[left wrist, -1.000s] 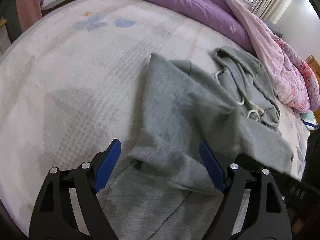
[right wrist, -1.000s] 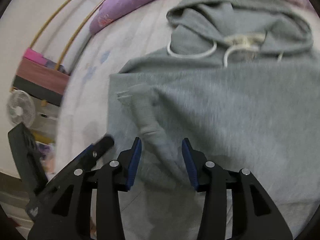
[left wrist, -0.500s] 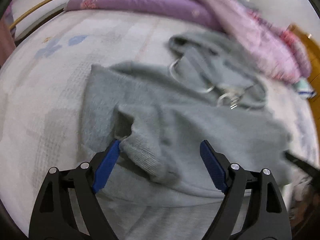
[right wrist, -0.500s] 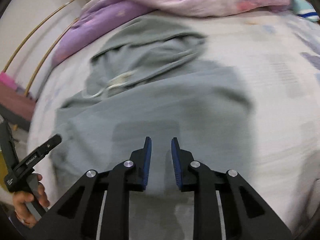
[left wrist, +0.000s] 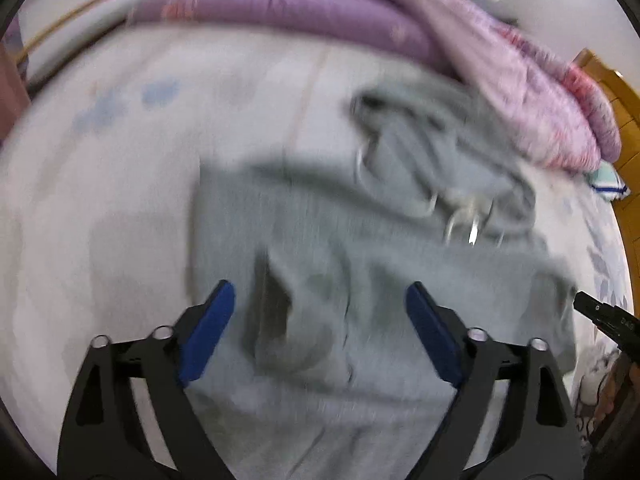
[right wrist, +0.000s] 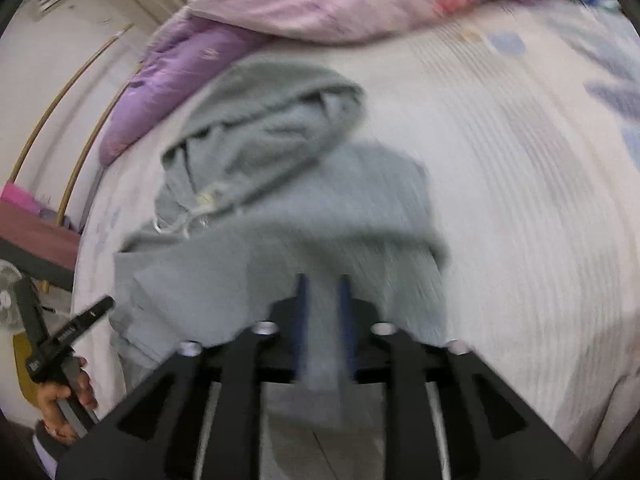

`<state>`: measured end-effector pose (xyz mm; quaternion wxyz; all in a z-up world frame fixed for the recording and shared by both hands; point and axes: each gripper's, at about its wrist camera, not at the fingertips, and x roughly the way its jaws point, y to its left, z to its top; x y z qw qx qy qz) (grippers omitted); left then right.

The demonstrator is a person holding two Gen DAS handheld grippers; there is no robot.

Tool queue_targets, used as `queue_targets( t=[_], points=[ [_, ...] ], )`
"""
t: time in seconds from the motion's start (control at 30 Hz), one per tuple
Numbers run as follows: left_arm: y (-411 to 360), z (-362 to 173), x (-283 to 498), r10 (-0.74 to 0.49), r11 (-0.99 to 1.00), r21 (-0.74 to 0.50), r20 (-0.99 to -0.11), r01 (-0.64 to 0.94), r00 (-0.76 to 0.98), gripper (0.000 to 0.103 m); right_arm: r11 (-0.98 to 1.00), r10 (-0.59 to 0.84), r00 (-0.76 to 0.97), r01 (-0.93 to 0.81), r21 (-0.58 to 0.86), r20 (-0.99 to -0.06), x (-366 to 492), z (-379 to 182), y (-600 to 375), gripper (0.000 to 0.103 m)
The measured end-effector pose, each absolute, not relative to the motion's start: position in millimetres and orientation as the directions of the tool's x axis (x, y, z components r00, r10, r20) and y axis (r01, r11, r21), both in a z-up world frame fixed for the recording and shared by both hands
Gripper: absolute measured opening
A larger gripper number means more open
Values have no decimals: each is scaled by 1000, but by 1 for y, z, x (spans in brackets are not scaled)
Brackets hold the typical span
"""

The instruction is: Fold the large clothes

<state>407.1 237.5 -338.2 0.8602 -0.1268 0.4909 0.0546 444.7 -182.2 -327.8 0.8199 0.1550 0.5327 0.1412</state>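
Right gripper (right wrist: 322, 312) now pinching hoodie (right wrist: 280, 208) hem, left gripper (left wrist: 320, 328) wide open above folded sleeve (left wrist: 288, 308)

Left gripper (left wrist: 320, 312) fingers spread; right gripper (right wrist: 323, 312) fingers near-closed.

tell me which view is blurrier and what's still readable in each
Both are motion-smeared. Left wrist view: the grey hoodie and purple quilt streak, yet the left gripper stays crisp, jaws wide apart. Right wrist view: worse near the lens, the right gripper blurs, fingers near together with grey cloth between; fisheye bends the bed.
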Motion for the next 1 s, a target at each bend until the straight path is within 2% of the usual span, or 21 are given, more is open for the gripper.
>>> queue_targets(
  t=[0.07, 0.13, 0.23, 0.33, 0.43, 0.63, 0.77, 0.87, 0.93, 0.97, 1.0],
  points=[
    [236, -325, 437, -80, 966, -198, -844, -169, 531, 90, 935, 350, 419, -109, 336, -838, 472, -319, -176, 46],
    [236, -321, 474, -115, 968, -217, -830, -125, 545, 90, 943, 333, 436, -149, 297, -836, 499, -316, -172, 46],
    [235, -322, 527, -114, 979, -189, -813, -73, 570, 90, 932, 360, 436, -145, 331, -825, 540, -319, -178, 48],
    [244, -333, 576, -166, 960, -264, -809, -96, 564, 90, 929, 366, 440, -120, 350, -820, 582, -327, -185, 52],
    [250, -351, 624, -152, 957, -260, -827, -128, 541, 90, 938, 346, 435, -126, 324, -831, 614, -340, -185, 53],
    [269, -397, 667, -167, 927, -306, -854, -216, 493, 90, 911, 406, 385, -96, 401, -829, 659, -379, -192, 54],
    [261, -413, 676, -159, 941, -282, -857, -188, 491, 90, 885, 461, 383, -133, 446, -800, 676, -391, -187, 54],
    [254, -415, 676, -162, 945, -287, -828, -158, 537, 89, 890, 455, 369, -165, 425, -810, 685, -398, -174, 54],
    [247, -420, 680, -170, 948, -282, -839, -146, 516, 89, 894, 447, 357, -185, 407, -820, 688, -401, -163, 54],
    [243, -422, 682, -144, 959, -246, -849, -141, 508, 87, 890, 456, 357, -206, 407, -815, 688, -402, -157, 53],
    [238, -421, 682, -130, 967, -223, -849, -124, 512, 75, 881, 472, 355, -222, 417, -807, 687, -402, -153, 38]
  ],
)
